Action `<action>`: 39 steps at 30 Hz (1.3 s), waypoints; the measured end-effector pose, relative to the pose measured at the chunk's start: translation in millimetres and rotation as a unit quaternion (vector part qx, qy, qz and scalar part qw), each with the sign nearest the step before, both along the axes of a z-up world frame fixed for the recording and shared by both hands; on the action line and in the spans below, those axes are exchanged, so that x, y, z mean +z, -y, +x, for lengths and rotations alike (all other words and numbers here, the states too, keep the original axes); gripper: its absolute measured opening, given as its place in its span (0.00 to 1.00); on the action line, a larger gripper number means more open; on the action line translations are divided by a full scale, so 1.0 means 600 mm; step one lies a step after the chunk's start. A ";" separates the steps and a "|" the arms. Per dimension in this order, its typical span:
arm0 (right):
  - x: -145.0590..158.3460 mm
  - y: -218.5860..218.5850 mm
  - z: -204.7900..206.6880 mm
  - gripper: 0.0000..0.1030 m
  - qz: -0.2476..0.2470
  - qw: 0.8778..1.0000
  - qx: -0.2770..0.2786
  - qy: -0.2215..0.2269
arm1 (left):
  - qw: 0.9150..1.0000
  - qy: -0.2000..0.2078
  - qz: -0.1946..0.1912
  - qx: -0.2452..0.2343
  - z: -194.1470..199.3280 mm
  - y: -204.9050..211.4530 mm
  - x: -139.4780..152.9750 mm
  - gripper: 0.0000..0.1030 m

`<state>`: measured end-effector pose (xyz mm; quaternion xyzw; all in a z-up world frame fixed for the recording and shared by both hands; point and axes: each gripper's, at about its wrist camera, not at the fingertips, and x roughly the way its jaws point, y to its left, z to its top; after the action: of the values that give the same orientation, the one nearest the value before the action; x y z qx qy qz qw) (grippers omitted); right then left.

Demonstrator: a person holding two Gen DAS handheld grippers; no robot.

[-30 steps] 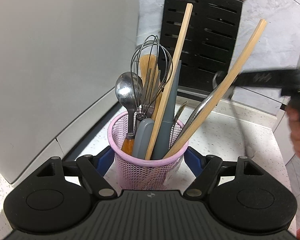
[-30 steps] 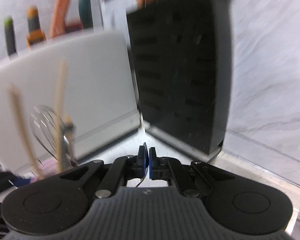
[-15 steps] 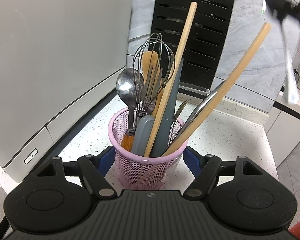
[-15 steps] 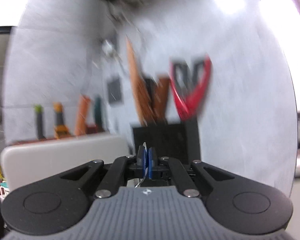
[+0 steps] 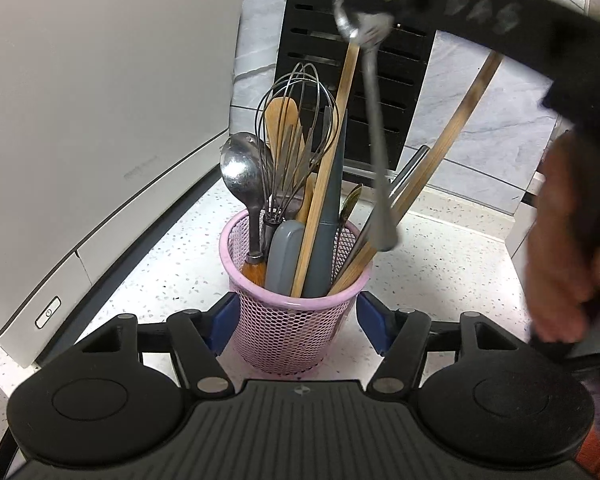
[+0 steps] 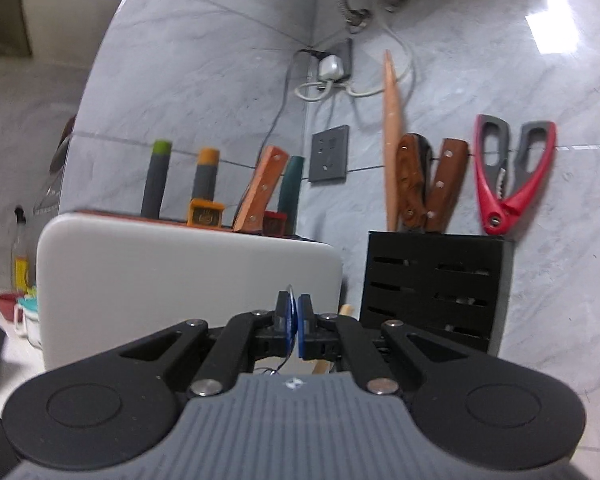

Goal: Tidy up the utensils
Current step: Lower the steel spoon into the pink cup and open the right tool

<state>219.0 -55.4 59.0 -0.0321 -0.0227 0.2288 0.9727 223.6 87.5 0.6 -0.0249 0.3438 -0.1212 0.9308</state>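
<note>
A pink mesh utensil cup (image 5: 296, 320) stands on the speckled counter, packed with a spoon, whisk (image 5: 296, 136), wooden spatula, grey handles and two long wooden sticks. My left gripper (image 5: 296, 320) has its blue pads on both sides of the cup and holds it. My right gripper (image 6: 295, 324) is shut on a metal spoon (image 5: 376, 136), which hangs handle-down over the cup's right rim in the left wrist view; the right gripper (image 5: 360, 20) is above the cup there. In the right wrist view only the spoon's thin edge (image 6: 290, 292) shows between the pads.
A large white appliance (image 5: 92, 128) stands left of the cup. A black slotted knife block (image 5: 360, 92) stands behind it, holding knives (image 6: 420, 180) and red scissors (image 6: 508, 176). Wall sockets and cables are above. The counter edge drops off at the right.
My right gripper has swung in from the upper right and now holds the spoon hanging over the cup. My left gripper and the cup have stayed in place.
</note>
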 end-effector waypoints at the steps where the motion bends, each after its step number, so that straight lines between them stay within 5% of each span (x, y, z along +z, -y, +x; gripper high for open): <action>1: -0.006 -0.006 0.000 0.00 -0.008 1.000 -0.001 0.008 | 1.000 0.000 -0.002 0.000 0.001 0.000 0.000 0.72; 17: -0.079 -0.028 -0.007 0.00 -0.070 0.996 0.017 0.057 | 1.000 -0.005 -0.010 -0.002 0.006 -0.005 -0.005 0.68; 25: -0.064 0.017 -0.009 0.00 -0.039 0.998 0.040 -0.010 | 1.000 -0.007 -0.019 -0.004 0.003 -0.016 -0.007 0.68; 33: -0.036 0.067 0.008 0.00 0.014 0.984 0.099 -0.146 | 1.000 -0.006 -0.017 -0.003 -0.002 -0.013 -0.005 0.68; 39: -0.043 0.054 -0.003 0.00 -0.035 0.984 0.101 -0.145 | 1.000 -0.005 -0.017 -0.003 -0.003 -0.013 -0.005 0.67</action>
<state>217.3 -87.8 33.4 -0.0297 0.1235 0.3286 0.9359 222.0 95.6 -2.5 -0.0399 0.3465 -0.1299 0.9282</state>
